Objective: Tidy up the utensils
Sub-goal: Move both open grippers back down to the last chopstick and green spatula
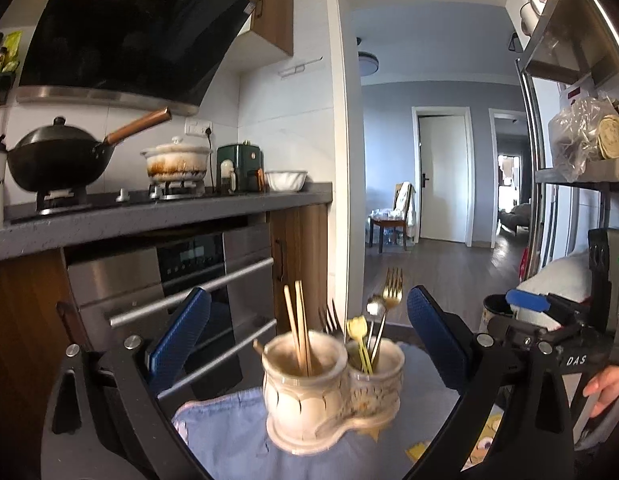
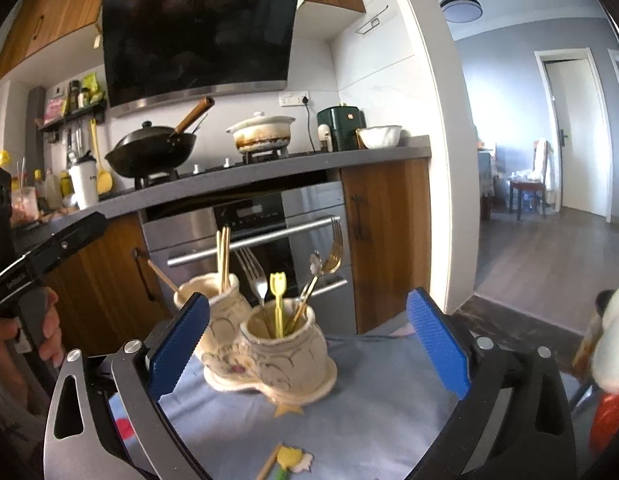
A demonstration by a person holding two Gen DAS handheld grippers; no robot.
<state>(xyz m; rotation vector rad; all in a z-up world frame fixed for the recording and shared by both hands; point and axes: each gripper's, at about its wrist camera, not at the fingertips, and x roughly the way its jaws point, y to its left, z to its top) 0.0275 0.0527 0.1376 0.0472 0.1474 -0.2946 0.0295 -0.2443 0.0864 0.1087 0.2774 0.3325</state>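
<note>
Right wrist view: looking straight over the twin-cup ceramic holder [image 2: 265,344], sitting dead ahead between the spread blue fingers [image 2: 177,344] of the right gripper [image 2: 309,344], jaws wide apart, gripping nothing. Standing upright in the far cup, a pair of chopsticks [image 2: 223,256]; crowding the near cup, a silver fork [image 2: 253,274], a yellow pick [image 2: 277,304], a gold fork [image 2: 333,252], all handles down, long axes near vertical and leaning a little. Lying flat just short of the gripper, low in the frame, a loose yellow flower-topped utensil [image 2: 287,460], apparently the piece not yet put away, though partly cut off by the frame edge. Judging the right gripper nearer to it, needing to tip down toward it.

Left wrist view: facing the same holder [image 1: 329,392] from the other side, left gripper [image 1: 309,344] also gaping open and empty, holder centred between its fingers but apart from both.

Resting under everything, a pale blue cloth [image 2: 369,420] covering the tabletop. Beyond, filling the room: oven [image 2: 249,236], black wok [image 2: 153,152] and white pot [image 2: 261,132] on the stove, doorway opening to a grey hall on the right.
</note>
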